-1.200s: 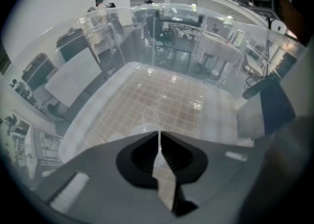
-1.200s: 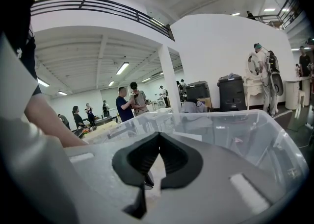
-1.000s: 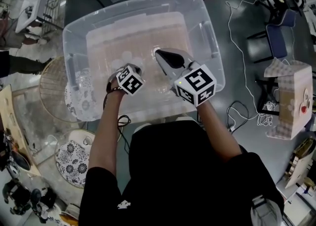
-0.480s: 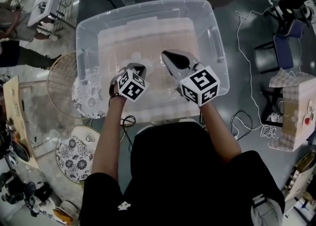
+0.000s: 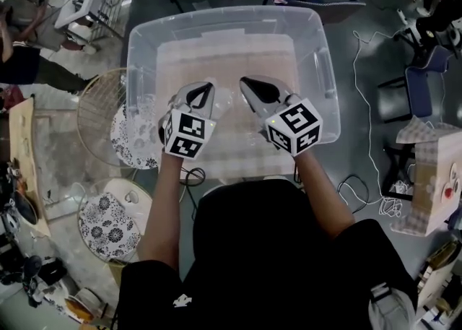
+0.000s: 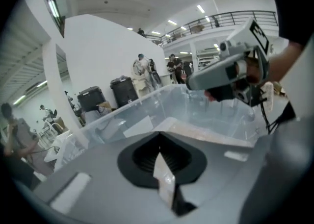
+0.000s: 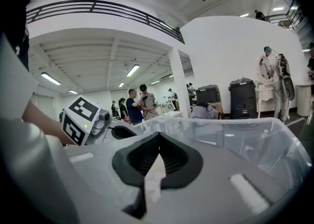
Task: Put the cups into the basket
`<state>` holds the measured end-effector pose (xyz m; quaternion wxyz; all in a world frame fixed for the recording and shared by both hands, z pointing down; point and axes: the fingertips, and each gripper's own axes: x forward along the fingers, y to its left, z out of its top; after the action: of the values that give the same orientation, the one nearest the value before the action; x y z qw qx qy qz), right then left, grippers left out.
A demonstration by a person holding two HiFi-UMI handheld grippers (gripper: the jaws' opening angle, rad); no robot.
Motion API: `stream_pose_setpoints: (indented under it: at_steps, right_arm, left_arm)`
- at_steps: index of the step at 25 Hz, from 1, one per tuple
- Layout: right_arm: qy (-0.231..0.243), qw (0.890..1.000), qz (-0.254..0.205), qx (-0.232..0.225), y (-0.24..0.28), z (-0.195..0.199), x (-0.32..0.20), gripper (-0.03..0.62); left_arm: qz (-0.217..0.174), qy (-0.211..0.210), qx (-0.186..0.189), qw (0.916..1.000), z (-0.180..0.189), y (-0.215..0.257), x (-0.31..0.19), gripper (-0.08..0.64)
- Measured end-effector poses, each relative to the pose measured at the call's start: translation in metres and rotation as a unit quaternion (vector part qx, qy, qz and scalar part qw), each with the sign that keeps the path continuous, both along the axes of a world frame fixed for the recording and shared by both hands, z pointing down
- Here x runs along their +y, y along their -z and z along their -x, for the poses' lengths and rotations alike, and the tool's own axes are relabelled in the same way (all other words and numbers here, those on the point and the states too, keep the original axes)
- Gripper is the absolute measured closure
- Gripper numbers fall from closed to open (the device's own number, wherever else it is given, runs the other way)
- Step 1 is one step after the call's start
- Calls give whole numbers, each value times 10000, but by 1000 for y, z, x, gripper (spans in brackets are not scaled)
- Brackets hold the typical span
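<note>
A big clear plastic bin (image 5: 225, 15) stands on the floor in front of me. Both grippers hover over its near half, level and pointing away from me. My left gripper (image 5: 201, 89) is shut with nothing in it. Beside it my right gripper (image 5: 249, 84) is shut too, also holding nothing. Faint glints of clear cups (image 5: 225, 102) show on the bin's floor between the grippers; how many I cannot tell. A round wire basket (image 5: 97, 108) sits on the floor left of the bin. The left gripper view shows the right gripper (image 6: 228, 73) over the bin's wall (image 6: 147, 103).
Floral plates (image 5: 134, 141) lie by the wire basket, and a floral-topped stool (image 5: 108, 226) stands nearer me. White cables (image 5: 361, 68) trail over the floor on the right, near a chair (image 5: 408, 87) and a cardboard box (image 5: 433, 170). People stand far off in the hall.
The left gripper has swung up and forward, so its jaws now show beside the right one. The head view has shifted, and the bin sits more to the right.
</note>
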<state>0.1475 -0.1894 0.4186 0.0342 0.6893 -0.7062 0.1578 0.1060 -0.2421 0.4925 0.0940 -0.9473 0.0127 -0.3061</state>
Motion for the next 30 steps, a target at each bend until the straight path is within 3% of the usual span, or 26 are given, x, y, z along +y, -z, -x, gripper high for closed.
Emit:
stream_pose_setpoints:
  at_steps: [7, 19, 30]
  right_arm:
    - [130, 9999, -2, 79, 5, 13, -3, 592]
    - [507, 9986, -13, 174, 9, 39, -10, 592]
    - [1293, 9905, -304, 357, 26, 61, -5, 592]
  left_arm:
    - [194, 476, 801, 9955, 26, 37, -5, 554]
    - [512, 1028, 1964, 9738, 65, 88, 4, 554]
    - [361, 1861, 2350, 9533, 95, 107, 32, 554]
